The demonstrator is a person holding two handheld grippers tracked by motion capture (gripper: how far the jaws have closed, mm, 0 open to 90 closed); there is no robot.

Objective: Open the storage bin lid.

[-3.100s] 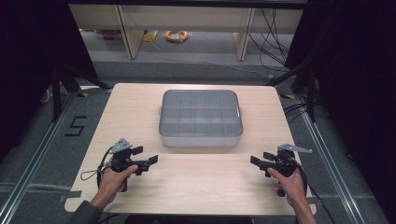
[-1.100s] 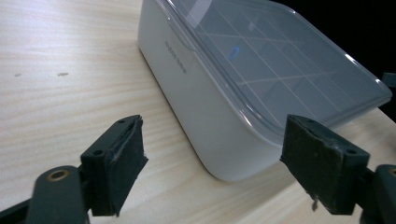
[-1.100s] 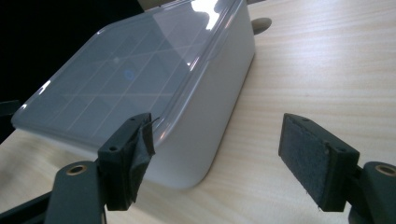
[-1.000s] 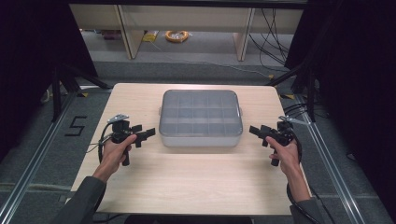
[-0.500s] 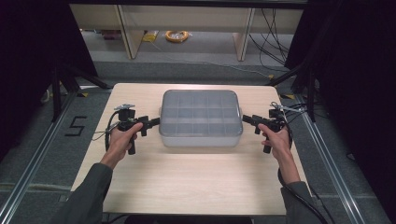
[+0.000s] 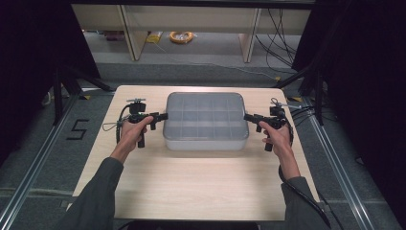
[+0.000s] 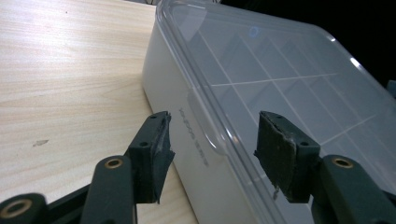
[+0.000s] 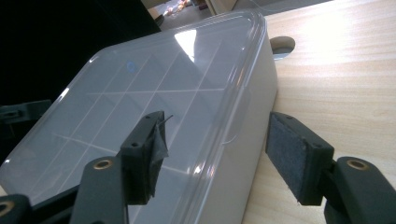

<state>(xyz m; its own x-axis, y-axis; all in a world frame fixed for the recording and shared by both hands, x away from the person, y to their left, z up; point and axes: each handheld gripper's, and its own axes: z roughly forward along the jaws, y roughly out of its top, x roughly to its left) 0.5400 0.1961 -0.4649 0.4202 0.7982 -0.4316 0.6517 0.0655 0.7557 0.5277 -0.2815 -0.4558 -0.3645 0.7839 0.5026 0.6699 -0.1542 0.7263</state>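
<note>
My forearms reach forward from the near edge of the table (image 6: 201, 191), spread wide so that one hand sits at each short end of the box (image 6: 206, 122) in the middle of the tabletop. My left hand (image 6: 130, 130) holds the left gripper (image 6: 162, 116) level, pointing inward at the box's left end; my right hand (image 6: 277, 135) mirrors it with the right gripper (image 6: 248, 116) at the right end. In the left gripper view the jaws straddle the rim of the lid (image 7: 280, 79), one pad beside the white side wall and the other over the lid, with a gap on both sides; they have just been closing, yet they are parted and not pressing on anything. The right gripper view shows the same: one jaw over the lid, the other outside the wall above the wood, the rim between them, jaws just closing but apart from the plastic. The box is a shallow translucent grey case with a clear lid shut on it; thin dividers cut the inside into a grid of compartments, and I can make out nothing lying in them.
</note>
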